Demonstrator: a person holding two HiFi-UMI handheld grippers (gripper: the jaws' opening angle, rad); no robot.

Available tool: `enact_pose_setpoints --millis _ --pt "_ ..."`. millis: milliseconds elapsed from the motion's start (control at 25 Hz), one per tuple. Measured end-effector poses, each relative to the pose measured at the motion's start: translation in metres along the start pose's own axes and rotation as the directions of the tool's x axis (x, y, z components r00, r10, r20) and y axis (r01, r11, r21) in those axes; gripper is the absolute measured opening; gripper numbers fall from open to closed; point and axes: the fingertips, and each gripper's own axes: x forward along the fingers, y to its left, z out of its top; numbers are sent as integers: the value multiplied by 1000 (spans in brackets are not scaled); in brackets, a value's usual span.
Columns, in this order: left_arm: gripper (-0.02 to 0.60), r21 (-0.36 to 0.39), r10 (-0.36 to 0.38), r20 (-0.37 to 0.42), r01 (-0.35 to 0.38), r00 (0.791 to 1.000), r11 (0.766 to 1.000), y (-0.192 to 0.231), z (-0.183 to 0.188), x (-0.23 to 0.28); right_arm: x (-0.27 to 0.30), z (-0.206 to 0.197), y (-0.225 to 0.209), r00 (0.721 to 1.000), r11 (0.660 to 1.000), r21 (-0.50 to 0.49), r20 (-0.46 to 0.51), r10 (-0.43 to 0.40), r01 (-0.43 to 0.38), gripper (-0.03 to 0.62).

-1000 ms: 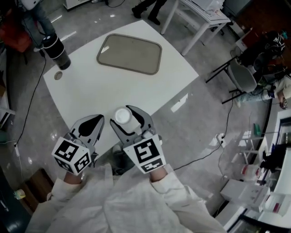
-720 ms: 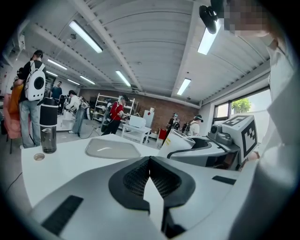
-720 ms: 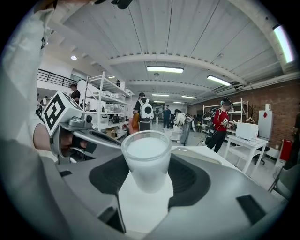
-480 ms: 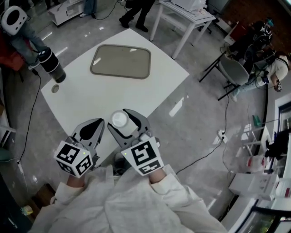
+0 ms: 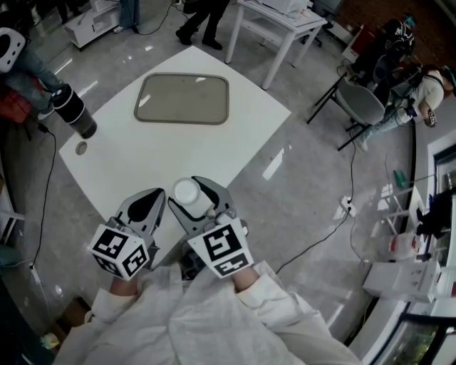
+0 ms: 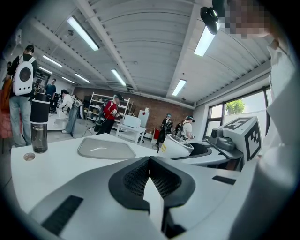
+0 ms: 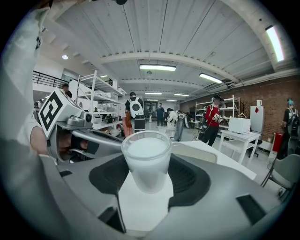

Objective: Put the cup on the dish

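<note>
Right gripper (image 7: 146, 174): jaws spread wide, pads pinching the cup (image 7: 146, 154) on both sides. The cup is frosted white and upright, open end up. Can't tell if its base touches the table (image 5: 142, 157) or sits just above it. Head view puts it at the table's near corner.

Left gripper (image 6: 150, 163): jaws pressed together, tips meeting, nothing in them. It's just beside the right gripper, on its left, also at the near corner. Both point across the table toward the far corner.

Marker cubes on each: left cube (image 5: 117, 249), right cube (image 5: 222, 248). White sleeves (image 5: 214, 321) run back from them.

Dish (image 5: 182, 100): grey rectangular tray with rounded corners, lying flat by the far corner. The cup is well apart from it, with open white tabletop between the two.

Black bottle (image 5: 71, 110): upright at the left corner. A small round disc (image 5: 81, 148) lies just beside it, along the edge toward the near corner.

Off the table: a white side table (image 5: 274, 18) beyond the far corner and a grey chair (image 5: 360, 107) off the right corner. People stand or sit further out. The floor is glossy grey with cables on it.
</note>
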Motion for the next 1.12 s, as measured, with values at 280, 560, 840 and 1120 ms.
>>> enact_pose_setpoints --millis 280,560,840,1120 --pt "8 -18 19 -16 -19 1000 1000 18 -1 37 23 -11 -36 1000 1000 17 -19 23 -23 264" --pt "8 -35 59 -44 -61 997 998 45 10 81 53 -16 -82 996 997 29 -51 74 -72 264" --pt "7 -27 87 -57 -89 995 996 78 27 131 93 -8 -128 990 993 16 -69 122 -121 264" --pt "6 -56 113 -52 -116 992 992 112 40 188 134 -10 -177 982 986 17 -94 167 -166 264"
